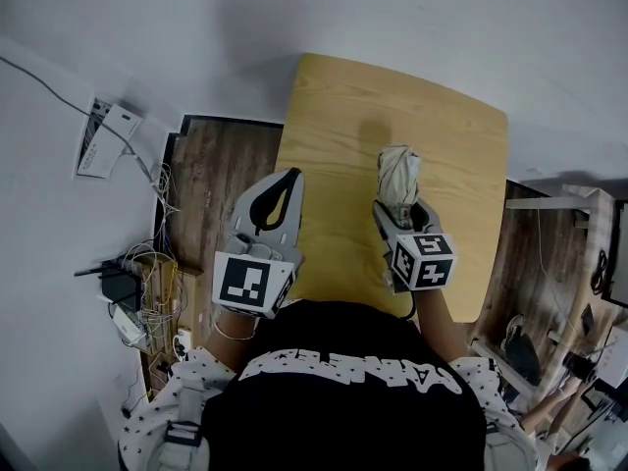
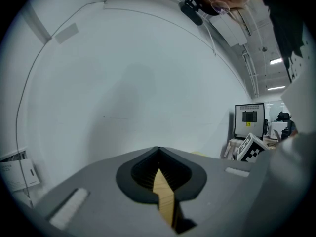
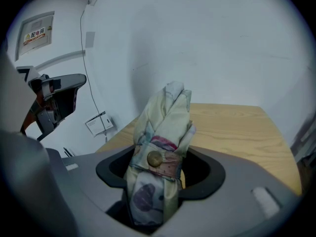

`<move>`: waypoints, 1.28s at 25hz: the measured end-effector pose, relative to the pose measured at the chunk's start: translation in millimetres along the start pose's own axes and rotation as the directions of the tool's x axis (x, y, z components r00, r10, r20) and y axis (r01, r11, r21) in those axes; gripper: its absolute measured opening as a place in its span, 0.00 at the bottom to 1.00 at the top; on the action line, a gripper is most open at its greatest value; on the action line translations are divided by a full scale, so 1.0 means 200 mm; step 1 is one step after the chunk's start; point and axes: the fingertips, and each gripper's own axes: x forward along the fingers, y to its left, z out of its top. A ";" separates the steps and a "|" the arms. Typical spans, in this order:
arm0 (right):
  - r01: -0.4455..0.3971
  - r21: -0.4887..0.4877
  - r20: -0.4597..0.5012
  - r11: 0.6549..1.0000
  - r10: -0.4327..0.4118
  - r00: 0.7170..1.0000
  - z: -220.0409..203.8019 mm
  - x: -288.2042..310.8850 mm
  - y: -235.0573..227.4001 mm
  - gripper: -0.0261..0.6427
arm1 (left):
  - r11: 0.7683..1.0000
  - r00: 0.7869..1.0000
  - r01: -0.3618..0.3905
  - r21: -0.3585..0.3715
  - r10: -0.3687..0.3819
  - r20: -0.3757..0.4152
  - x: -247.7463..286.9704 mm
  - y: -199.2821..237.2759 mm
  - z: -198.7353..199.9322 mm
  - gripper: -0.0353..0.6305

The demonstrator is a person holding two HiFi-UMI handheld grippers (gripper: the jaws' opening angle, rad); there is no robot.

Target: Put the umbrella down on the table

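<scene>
A folded umbrella (image 1: 399,173) with pale cream fabric, a floral print and a strap with a button stands up out of my right gripper (image 1: 403,208), above the near right part of the wooden table (image 1: 343,106). In the right gripper view the umbrella (image 3: 165,132) fills the gap of the right gripper (image 3: 159,176), whose jaws are shut on it below the strap, and the table (image 3: 237,127) lies behind. My left gripper (image 1: 290,178) hovers at the table's near left edge, tips together and holding nothing. In its own view the left gripper (image 2: 158,154) is shut.
Left of the table, a tangle of cables and a power strip (image 1: 147,292) lies on the dark floor, with a white paper (image 1: 103,137) further back. Wooden furniture (image 1: 569,204) and clutter stand to the right. A monitor (image 2: 249,120) shows in the left gripper view.
</scene>
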 end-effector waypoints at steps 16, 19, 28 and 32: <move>0.017 -0.005 -0.087 1.000 -0.017 0.996 -0.09 0.11 -0.03 0.47 | 1.000 1.000 0.002 -0.008 -0.002 -0.010 0.02 0.00 -0.02 0.06; 0.014 -0.017 -0.104 1.000 -0.016 0.994 -0.11 0.13 -0.03 0.47 | 1.000 1.000 -0.006 -0.008 0.006 -0.010 0.02 0.02 -0.02 0.06; 0.024 -0.035 -0.136 0.999 -0.028 0.990 -0.14 0.16 -0.04 0.47 | 1.000 1.000 -0.008 -0.011 0.008 -0.013 0.01 0.02 -0.02 0.06; 0.029 -0.036 -0.148 0.999 -0.034 0.988 -0.16 0.17 -0.04 0.47 | 1.000 1.000 -0.007 -0.011 0.007 -0.010 0.01 0.03 -0.02 0.06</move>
